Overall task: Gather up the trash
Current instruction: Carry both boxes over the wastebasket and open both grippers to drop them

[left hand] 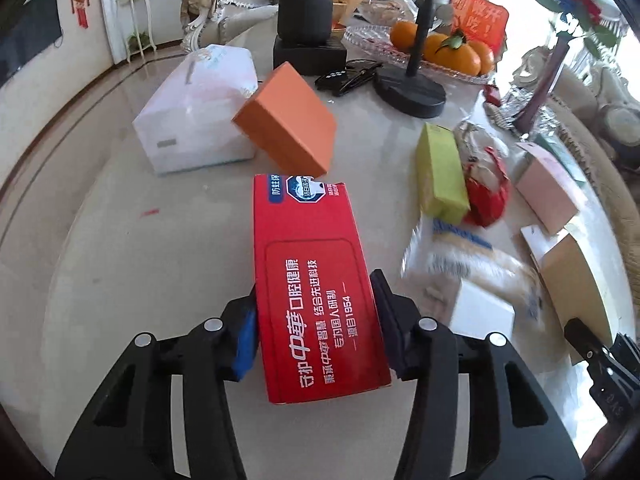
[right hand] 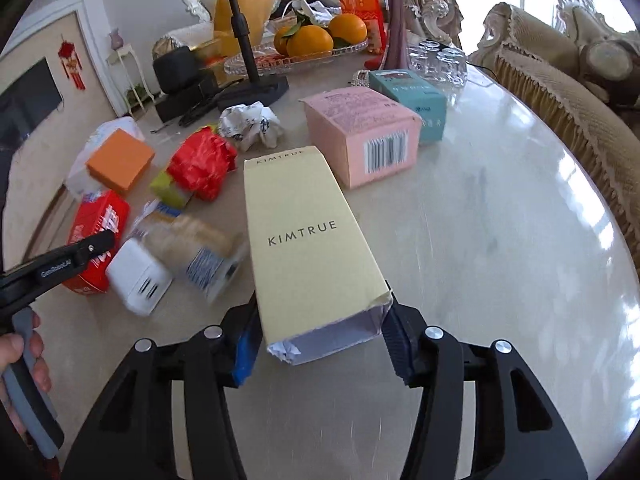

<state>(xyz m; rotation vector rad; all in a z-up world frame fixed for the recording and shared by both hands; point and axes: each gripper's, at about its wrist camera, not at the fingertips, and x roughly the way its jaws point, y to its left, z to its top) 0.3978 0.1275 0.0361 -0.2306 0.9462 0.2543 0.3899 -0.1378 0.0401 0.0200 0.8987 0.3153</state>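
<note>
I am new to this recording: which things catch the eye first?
A red box fills the left claw, and a pale yellow box marked KIMTRUE sits in the right claw. Behind them, oranges glow on a glass tray at the table's far end.

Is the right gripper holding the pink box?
No: the right gripper is clamped on the pale yellow KIMTRUE box, while the pink box sits apart on the table.

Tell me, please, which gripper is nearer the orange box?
Left. The left gripper holds a red box whose far end reaches the orange box; the right gripper, holding the yellow box, sits farther across the clutter.
</note>
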